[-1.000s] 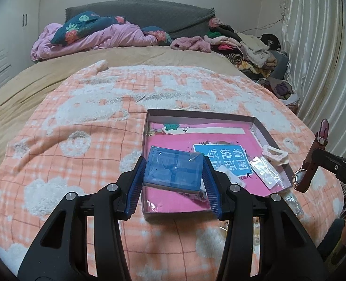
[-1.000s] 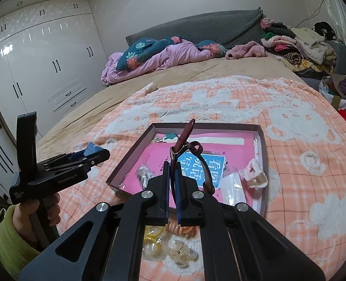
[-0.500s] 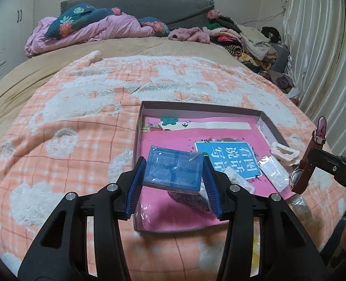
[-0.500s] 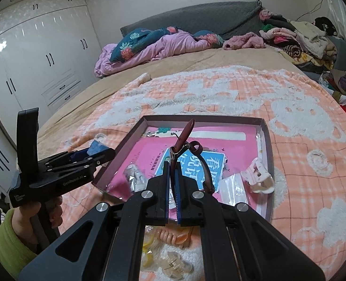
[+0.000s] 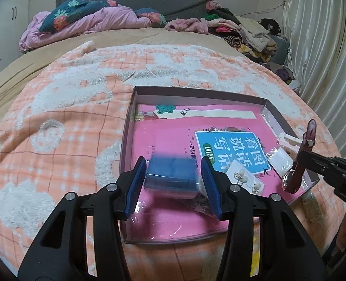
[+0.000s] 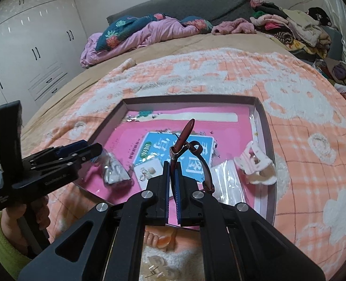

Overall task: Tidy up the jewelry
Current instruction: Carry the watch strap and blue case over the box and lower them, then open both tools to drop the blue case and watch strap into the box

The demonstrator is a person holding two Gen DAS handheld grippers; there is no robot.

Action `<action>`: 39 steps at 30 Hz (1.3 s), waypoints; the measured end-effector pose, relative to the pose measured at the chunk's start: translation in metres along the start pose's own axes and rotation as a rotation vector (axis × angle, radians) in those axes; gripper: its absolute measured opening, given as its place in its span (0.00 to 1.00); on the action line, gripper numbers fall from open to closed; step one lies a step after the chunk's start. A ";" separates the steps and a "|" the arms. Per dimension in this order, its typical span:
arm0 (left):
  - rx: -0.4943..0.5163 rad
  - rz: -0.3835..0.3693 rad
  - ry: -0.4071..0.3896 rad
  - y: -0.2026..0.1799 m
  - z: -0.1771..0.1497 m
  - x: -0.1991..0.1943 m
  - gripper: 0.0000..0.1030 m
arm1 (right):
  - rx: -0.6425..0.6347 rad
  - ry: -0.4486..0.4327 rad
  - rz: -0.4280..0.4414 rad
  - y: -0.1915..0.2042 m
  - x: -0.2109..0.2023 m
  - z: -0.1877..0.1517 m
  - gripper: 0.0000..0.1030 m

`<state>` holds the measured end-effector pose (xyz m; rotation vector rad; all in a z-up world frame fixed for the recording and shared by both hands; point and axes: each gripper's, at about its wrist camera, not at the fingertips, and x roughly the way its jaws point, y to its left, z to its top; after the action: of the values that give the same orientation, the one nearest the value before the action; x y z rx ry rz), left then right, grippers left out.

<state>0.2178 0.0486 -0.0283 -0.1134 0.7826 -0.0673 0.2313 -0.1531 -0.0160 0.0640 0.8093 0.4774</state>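
Holding the blue box [image 5: 170,175] clamped in my left gripper [image 5: 174,182] above the near-left corner of the tray [image 5: 196,91], I grip the watch [image 6: 184,140] strap in my right gripper [image 6: 172,187] near the tray's front-right edge. Next: lower both into the tray, then release.

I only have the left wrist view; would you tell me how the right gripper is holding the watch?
Observer: The right gripper pinches the watch by its strap just below the buckle, with the buckle end pointing up.
Operator: Thank you. What is the white thing behind the watch?
Observer: A white hair claw, lying in the tray against its right wall.
Operator: Is anything lying outside the tray?
Observer: Yes, a peach clip and some clear clips lie on the blanket under the right gripper.
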 end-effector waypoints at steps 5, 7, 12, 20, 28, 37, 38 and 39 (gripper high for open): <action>-0.001 -0.002 0.000 0.001 0.000 0.000 0.39 | 0.023 0.022 -0.003 -0.004 0.007 -0.004 0.08; -0.002 0.001 -0.001 0.001 0.000 0.000 0.39 | 0.031 0.022 -0.002 -0.005 0.007 -0.006 0.10; -0.004 -0.002 -0.004 0.001 -0.001 0.000 0.38 | 0.028 0.000 0.001 -0.005 -0.001 -0.007 0.23; -0.016 -0.005 -0.031 0.002 0.001 -0.010 0.39 | 0.049 -0.042 -0.010 -0.007 -0.028 -0.011 0.48; -0.033 0.007 -0.056 0.004 0.003 -0.023 0.44 | 0.065 -0.079 -0.036 -0.011 -0.049 -0.014 0.72; -0.071 0.026 -0.104 0.010 0.005 -0.050 0.68 | 0.071 -0.132 -0.047 -0.013 -0.073 -0.012 0.86; -0.077 0.031 -0.113 0.011 0.005 -0.054 0.74 | 0.069 -0.140 -0.050 -0.013 -0.077 -0.011 0.88; -0.081 0.035 -0.124 0.012 0.005 -0.058 0.78 | 0.069 -0.146 -0.050 -0.012 -0.079 -0.011 0.90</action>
<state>0.1808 0.0664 0.0143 -0.1793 0.6636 0.0044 0.1818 -0.1996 0.0273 0.1406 0.6823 0.3929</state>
